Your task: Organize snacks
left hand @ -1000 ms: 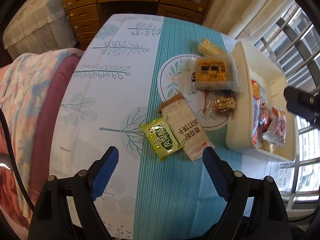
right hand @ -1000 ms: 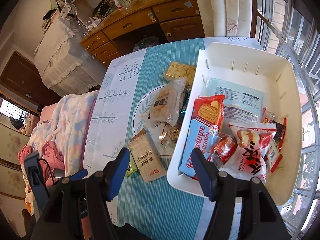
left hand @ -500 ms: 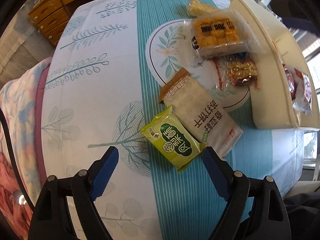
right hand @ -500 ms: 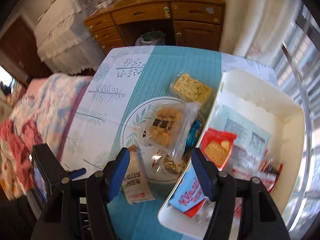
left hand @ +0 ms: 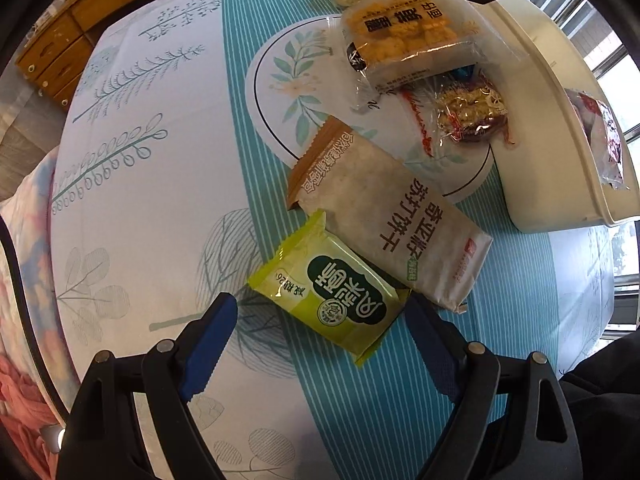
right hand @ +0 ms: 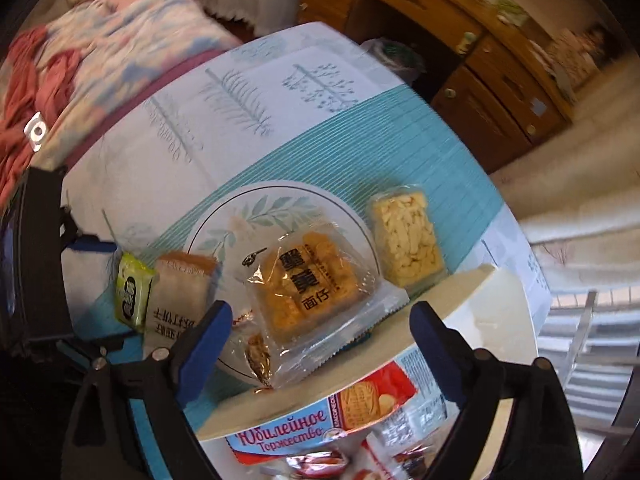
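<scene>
Left gripper (left hand: 320,320) is spread wide and empty, low over the table (left hand: 160,200), with the green pack (left hand: 332,292) lying between its blue fingers (left hand: 208,336); judged, this is the approach for a pick, jaws set to straddle the pack across its width. The green pack is a small sealed pillow pouch, yellow-green with a dark label, flat on the cloth near the table's near edge, one corner touching or tucked just under the beige cracker pack (left hand: 392,224). The cracker pack lies diagonally, its brown end reaching the printed circle (left hand: 272,92) at the table's middle. Right gripper (right hand: 320,340) is likewise open and holding nothing, hovering above the clear yellow-cake pack (right hand: 316,288), which rests on that circle and partly over a small wrapped sweet (right hand: 258,356). An almond-slice pack (right hand: 406,236) lies beyond, beside the bin (right hand: 472,312) at the table's right edge. The bin already holds a blue biscuit pack (right hand: 320,428) and red packets, so the loose packs are judged bound for it. Risk: the overlapping cracker pack may drag when the green pack lifts.
</scene>
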The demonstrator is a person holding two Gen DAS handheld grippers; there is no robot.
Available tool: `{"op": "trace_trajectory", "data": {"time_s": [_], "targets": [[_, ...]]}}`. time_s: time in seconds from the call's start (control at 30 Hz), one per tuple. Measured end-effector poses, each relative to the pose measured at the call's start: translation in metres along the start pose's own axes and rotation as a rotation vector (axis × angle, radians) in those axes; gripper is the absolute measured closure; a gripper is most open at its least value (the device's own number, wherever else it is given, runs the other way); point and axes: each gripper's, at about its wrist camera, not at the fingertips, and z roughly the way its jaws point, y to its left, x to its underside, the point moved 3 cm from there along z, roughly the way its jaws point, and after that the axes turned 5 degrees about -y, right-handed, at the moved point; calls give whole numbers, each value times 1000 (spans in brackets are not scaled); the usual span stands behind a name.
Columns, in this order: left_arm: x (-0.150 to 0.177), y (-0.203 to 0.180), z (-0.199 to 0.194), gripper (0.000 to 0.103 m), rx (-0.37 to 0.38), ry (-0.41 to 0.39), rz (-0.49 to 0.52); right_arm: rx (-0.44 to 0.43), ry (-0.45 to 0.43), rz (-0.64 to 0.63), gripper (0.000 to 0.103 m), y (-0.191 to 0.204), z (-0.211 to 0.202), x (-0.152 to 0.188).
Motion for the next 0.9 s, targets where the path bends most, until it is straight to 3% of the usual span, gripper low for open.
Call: {"op": "trace_trajectory", "data": {"time_s": [0.23,0.47,0.67,0.8,0.9], "targets": [[-3,-8,5,18,35,-23,49,2,149,-184,7,8,38,-10],[-13,-19,10,20,8,-70,104,-47,252,-212,5,11,69,-12],[-19,-20,7,37,-19,-118,122,-63,283,-179,5,10,85,-12],[-25,-18,6,42,-18,-132,119,-46,293,-170,5,10,94,-12],[-27,-13,6,49,-15,-147,111,-53,280,-135,12,10,93,-13]]}}
